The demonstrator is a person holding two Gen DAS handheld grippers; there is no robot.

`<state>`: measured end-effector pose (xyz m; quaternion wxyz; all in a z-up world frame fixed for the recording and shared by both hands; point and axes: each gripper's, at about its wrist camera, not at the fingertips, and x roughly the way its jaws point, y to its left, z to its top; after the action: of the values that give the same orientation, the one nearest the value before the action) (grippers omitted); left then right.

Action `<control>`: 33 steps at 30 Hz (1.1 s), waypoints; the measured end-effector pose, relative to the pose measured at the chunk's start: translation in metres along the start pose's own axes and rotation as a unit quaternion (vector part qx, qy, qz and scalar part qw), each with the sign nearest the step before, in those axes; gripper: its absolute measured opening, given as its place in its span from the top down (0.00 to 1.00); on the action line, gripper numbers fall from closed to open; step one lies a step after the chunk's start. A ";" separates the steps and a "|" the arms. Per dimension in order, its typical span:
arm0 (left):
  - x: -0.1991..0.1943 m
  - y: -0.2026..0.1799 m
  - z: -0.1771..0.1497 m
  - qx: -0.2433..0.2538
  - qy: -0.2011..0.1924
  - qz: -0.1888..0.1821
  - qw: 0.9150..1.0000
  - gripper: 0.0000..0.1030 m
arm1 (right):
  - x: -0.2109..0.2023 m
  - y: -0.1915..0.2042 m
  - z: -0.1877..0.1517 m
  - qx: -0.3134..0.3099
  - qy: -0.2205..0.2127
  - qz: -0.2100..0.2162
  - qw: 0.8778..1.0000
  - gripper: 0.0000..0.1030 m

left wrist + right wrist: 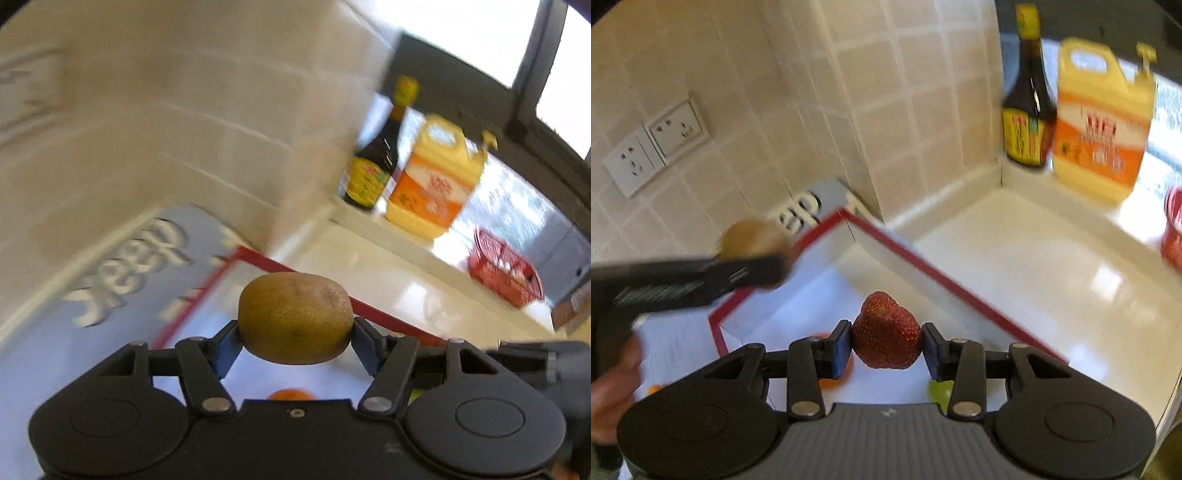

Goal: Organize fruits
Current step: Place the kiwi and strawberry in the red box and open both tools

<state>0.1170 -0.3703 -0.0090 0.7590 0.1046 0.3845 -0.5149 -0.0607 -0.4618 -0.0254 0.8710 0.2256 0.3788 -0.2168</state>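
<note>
Centre of both wrist views, we see left gripper (295, 332) clamped on kiwi (295, 317), right gripper (886, 345) pinching strawberry (886, 330), both above red-rimmed white box (923, 262), bottles upper right.

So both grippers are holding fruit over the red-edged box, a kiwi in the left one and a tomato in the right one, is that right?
Nearly. The right gripper holds a strawberry, not a tomato; the right wrist view shows its seeded, pointed red body pinched between the blue pads. The left gripper does hold a kiwi, and both are over the red-edged box.
</note>
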 end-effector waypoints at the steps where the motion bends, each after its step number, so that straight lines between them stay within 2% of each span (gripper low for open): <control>1: 0.014 -0.003 0.002 0.003 0.014 -0.006 1.000 0.26 | 0.008 -0.002 -0.005 0.001 0.009 0.001 1.000 0.58; 5: 0.067 -0.007 0.000 0.016 0.072 -0.015 0.997 0.26 | 0.034 0.000 -0.016 -0.011 0.024 -0.002 1.000 0.58; 7: 0.085 -0.003 -0.003 0.020 0.090 -0.016 0.996 0.26 | 0.049 0.002 -0.019 -0.026 0.027 -0.017 0.999 0.58; 10: 0.097 0.003 -0.010 0.018 0.104 -0.017 0.994 0.26 | 0.066 0.008 -0.023 -0.057 0.033 -0.040 0.997 0.58; 13: 0.106 0.010 -0.014 0.007 0.118 -0.023 0.993 0.26 | 0.083 0.011 -0.026 -0.071 0.048 -0.036 0.996 0.58; 26: 0.107 0.006 -0.014 0.006 0.127 -0.026 0.991 0.25 | 0.097 0.028 -0.035 -0.131 0.049 -0.065 0.988 0.57; 30: 0.078 0.013 -0.015 0.015 0.108 -0.043 0.993 0.24 | 0.083 0.021 -0.030 -0.118 0.044 -0.055 0.990 0.55; 33: 0.037 0.020 -0.014 0.022 0.077 -0.026 0.996 0.22 | 0.056 0.013 -0.020 -0.103 0.016 -0.051 0.993 0.49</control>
<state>0.1340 -0.3794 -0.0491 0.7110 0.1500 0.4329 -0.5334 -0.0304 -0.4515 -0.0773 0.8713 0.1182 0.4240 -0.2169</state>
